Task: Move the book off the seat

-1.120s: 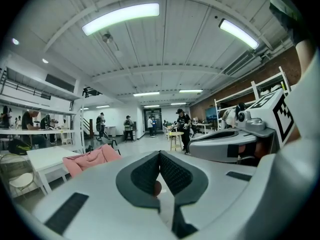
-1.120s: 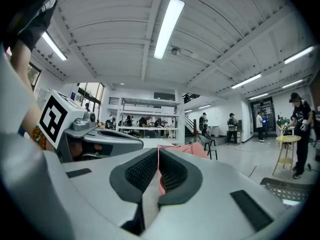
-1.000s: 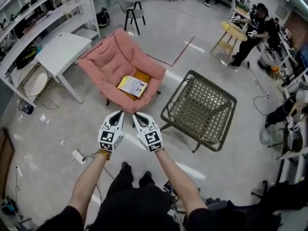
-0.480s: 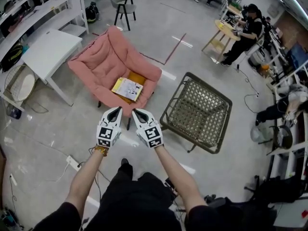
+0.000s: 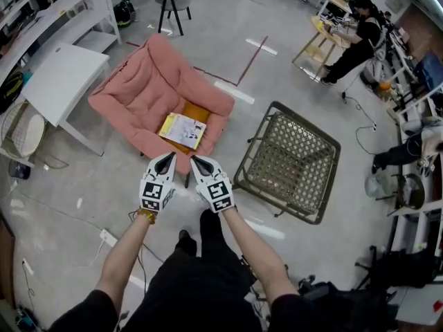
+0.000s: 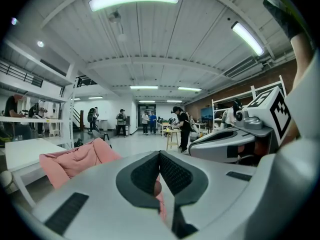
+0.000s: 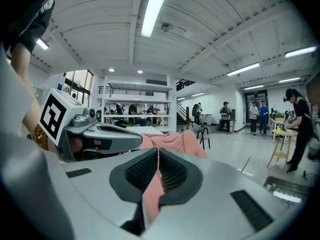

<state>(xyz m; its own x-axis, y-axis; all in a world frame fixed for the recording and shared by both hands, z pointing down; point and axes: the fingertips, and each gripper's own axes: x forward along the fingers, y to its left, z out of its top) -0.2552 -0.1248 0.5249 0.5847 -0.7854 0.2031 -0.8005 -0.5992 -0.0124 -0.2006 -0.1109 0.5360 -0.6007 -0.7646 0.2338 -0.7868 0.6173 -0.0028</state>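
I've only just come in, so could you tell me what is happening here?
A person holds a gripper in each hand, facing a pink chair with a book lying on its seat. The left gripper and right gripper are both shut and empty, side by side, short of the chair. The book is untouched. A wicker chair stands to the right.

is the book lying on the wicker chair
No, the book lies on the seat of the pink chair, left of the wicker chair in the head view.
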